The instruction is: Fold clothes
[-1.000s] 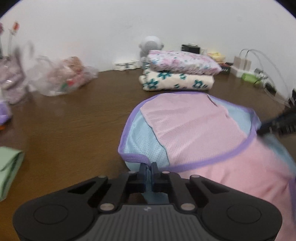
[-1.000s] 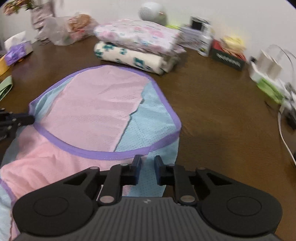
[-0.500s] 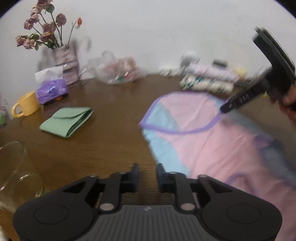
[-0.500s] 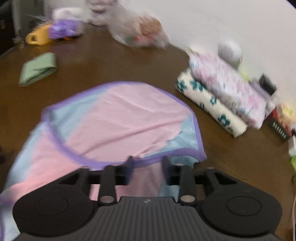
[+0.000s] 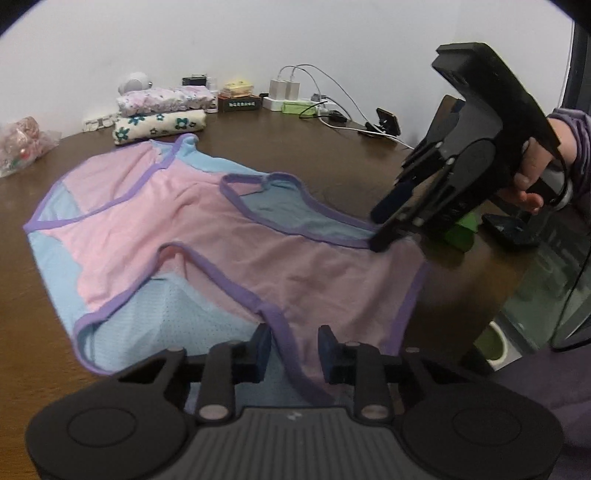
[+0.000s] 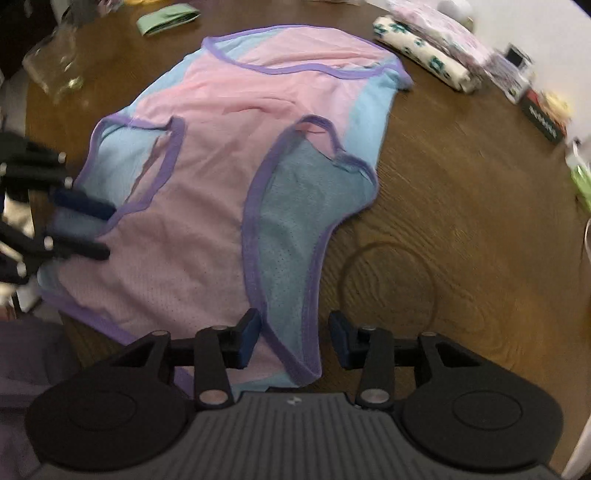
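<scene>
A pink and light-blue mesh tank top with purple trim lies spread flat on the brown table, also in the right wrist view. My left gripper is open over the top's near strap edge; it also shows at the left of the right wrist view. My right gripper is open, its jaws on either side of the other strap's purple trim. In the left wrist view the right gripper is tilted down with its tips at that edge of the top.
Two folded floral garments are stacked at the far side, near chargers and cables. A folded green cloth and a glass lie beyond the top. A plastic bag is far left. The table edge drops off at right.
Both grippers let go of the far hem, opened wider and swung back to the near strap end of the top. The top now lies spread out at full length.
</scene>
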Demonstrator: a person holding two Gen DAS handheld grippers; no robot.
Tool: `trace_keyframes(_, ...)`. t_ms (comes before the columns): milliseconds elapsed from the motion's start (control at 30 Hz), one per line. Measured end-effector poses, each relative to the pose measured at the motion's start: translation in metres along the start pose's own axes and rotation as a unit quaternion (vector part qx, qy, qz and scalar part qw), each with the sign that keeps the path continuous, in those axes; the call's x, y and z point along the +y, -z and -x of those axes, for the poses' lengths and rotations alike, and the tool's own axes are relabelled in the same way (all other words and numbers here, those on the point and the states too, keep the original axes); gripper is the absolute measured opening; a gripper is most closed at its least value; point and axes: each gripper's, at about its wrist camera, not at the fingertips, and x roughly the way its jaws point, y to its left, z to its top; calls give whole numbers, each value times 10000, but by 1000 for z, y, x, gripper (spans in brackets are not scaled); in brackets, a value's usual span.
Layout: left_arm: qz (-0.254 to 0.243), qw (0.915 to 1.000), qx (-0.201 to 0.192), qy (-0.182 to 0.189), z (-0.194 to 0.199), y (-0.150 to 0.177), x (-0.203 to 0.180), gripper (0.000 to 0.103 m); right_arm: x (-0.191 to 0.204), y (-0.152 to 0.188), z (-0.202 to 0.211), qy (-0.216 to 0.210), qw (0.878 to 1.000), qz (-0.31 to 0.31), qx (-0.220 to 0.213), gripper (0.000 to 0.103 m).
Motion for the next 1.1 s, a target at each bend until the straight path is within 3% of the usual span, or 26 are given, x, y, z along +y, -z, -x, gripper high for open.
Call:
trace_keyframes(33,34,10000,2,-5,-3,-1,-4,19,-1,0,1,-10,10000,20,-33,11)
trace_keyframes(200,228,9997,-50,-86,-30,-20,-32,19,-35,-12,-6,527,9986,42,-19,9)
trace_keyframes(333,163,9997,-125,100,-35,-46,-45,22,-89,-33,-21,1489,9887,-155,33,6)
trace_keyframes(400,21,9987,-443,-263,-20,-58,-30,27,-113,-42,-34,2077,9779,-214,8,7)
trace_keyframes(467,-131,9947,-737,-705,-5,-69,-13,43,-131,-48,-37,2309,9722,-389,-20,8)
trace_keyframes(567,-764,9831,-1007,-1324,3,-64,30,50,-129,-52,-5,2076,9748,-623,-520,20)
trace_keyframes(633,-1155,9819,-877,-1222,1,-58,57,50,-103,-45,21,1570,9816,-417,-1000,45)
trace_keyframes(700,-1370,9835,-594,-1023,-7,-53,77,50,-71,-35,41,925,9859,-106,-1394,47)
trace_keyframes(833,-1054,9871,-301,-1163,-28,-55,110,50,3,-12,32,-63,9886,463,-1434,48)
trace_keyframes(1000,-319,9921,-270,-1185,-34,-56,146,46,46,-18,-3,-313,9886,351,-1433,43)
trace_keyframes(1033,-244,9934,-254,-1089,-35,-57,147,35,51,-20,-8,-323,9888,311,-1421,35)
trace_keyframes(1067,-169,9946,-238,-992,-36,-58,149,11,54,-21,-12,-305,9895,261,-1387,30)
trace_keyframes(1100,-93,9957,-221,-895,-36,-59,151,4,57,-21,-15,-310,9902,222,-1343,16)
